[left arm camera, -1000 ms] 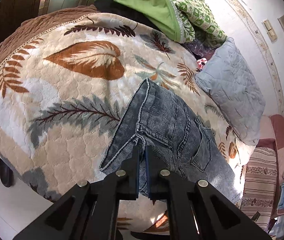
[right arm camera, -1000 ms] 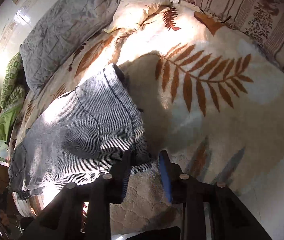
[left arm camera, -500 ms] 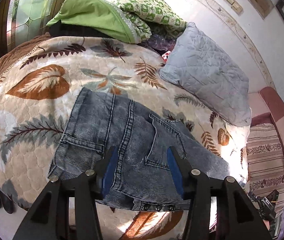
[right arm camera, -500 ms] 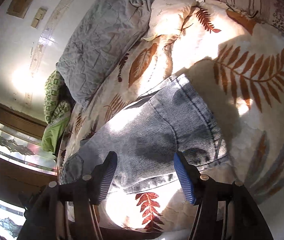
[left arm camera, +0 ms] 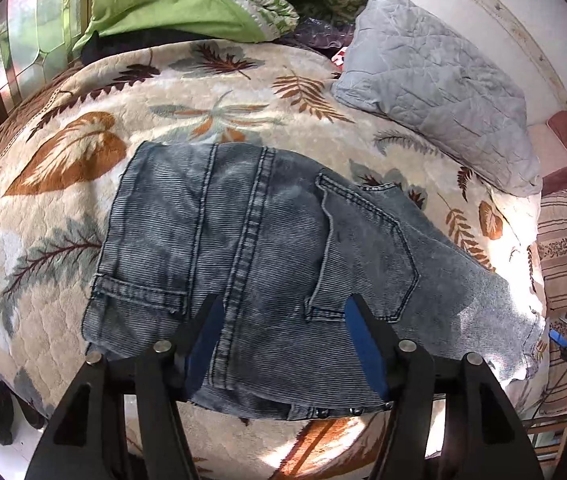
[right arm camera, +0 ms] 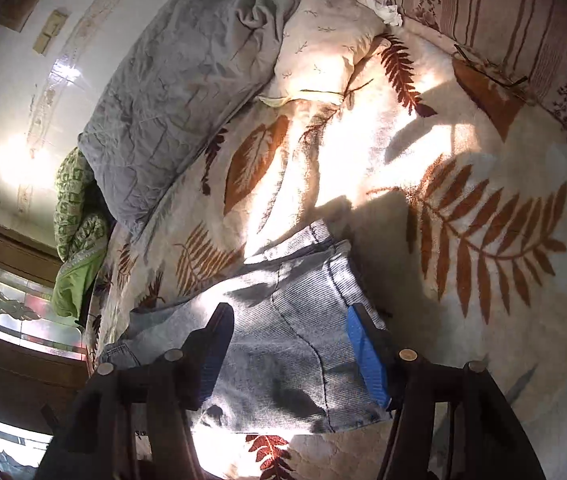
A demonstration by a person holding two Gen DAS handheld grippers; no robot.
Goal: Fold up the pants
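A bed with a cream leaf-print blanket [left arm camera: 83, 248] carries folded grey jeans [left arm camera: 267, 256] at frame centre, a grey quilted pillow [left arm camera: 439, 84] upper right, and green bedding [left arm camera: 187, 4] along the top.

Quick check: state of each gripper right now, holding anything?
Left gripper: open, jaws just opened, holding nothing; the folded jeans lie on the bed beneath it.
Right gripper: open, jaws just opened, holding nothing, above the jeans.
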